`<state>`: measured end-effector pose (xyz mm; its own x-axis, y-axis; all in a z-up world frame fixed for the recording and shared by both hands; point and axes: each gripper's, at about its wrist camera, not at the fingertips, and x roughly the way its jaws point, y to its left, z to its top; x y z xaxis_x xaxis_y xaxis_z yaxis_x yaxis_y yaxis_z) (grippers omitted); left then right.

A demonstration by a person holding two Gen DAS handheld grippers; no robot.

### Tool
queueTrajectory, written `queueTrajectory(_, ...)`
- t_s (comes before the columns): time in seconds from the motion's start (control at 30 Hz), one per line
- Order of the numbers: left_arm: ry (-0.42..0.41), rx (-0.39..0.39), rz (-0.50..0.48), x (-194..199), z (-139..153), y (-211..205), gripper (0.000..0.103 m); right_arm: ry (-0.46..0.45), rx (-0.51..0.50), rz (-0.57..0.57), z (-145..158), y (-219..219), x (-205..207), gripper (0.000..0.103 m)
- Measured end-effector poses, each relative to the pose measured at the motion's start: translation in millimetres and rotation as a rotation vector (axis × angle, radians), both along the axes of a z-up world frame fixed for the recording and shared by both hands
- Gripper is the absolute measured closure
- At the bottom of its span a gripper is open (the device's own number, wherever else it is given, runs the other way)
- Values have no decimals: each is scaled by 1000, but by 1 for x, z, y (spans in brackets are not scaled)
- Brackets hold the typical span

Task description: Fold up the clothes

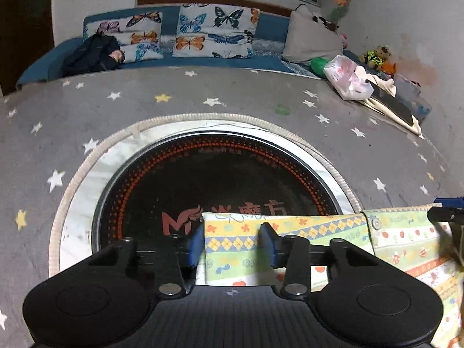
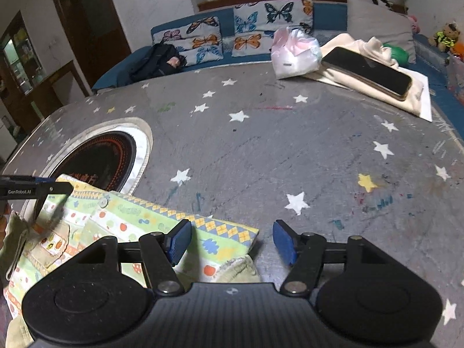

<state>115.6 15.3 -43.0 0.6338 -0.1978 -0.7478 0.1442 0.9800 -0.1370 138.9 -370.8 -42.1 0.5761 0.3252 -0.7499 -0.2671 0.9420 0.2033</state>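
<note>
Both pictures are rather dim, lit by indoor light from above. The grey table cover (image 2: pixel 290 145) shows a soft glare near 12 o'clock in the right wrist view. The patterned garment (image 1: pixel 406 240) is blurred at 3 o'clock in the left wrist view. Fisheye distortion bends the edges, and the corners go black.

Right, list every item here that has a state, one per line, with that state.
left gripper: open, fingers either side of the garment's edge
right gripper: open, over the garment's corner
patterned garment: lying flat, partly folded, overlapping the round hotplate
round hotplate: no glow visible
phone: screen dark, resting on cream cloth
plastic bag: crumpled, on the table
</note>
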Motion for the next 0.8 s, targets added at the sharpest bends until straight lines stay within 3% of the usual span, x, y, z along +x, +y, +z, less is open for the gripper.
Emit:
queueTrajectory(0.07, 1, -7, -3, 3, 0, 2, 81, -1, -4, 17, -1, 2, 2, 39)
queueTrajectory(0.13, -1, -26, -7, 4, 0, 4, 88, -2, -9, 30, -2, 4, 3, 43)
queueTrajectory(0.27, -31, -56, -26, -1, 4, 7, 93, 15, 9, 46, 1, 5, 0, 84)
queueTrajectory(0.33, -53, -79, -39, -6, 9, 9, 94, 3, 13, 50, 5, 4, -6, 94)
queueTrajectory(0.57, -133, -159, -110, -32, 37, 18, 94, -82, 26, 130, 36, 6, -44, 96)
queueTrajectory(0.8, -231, -218, -244, -84, 64, 16, 95, -127, -33, 244, 57, 22, -82, 96)
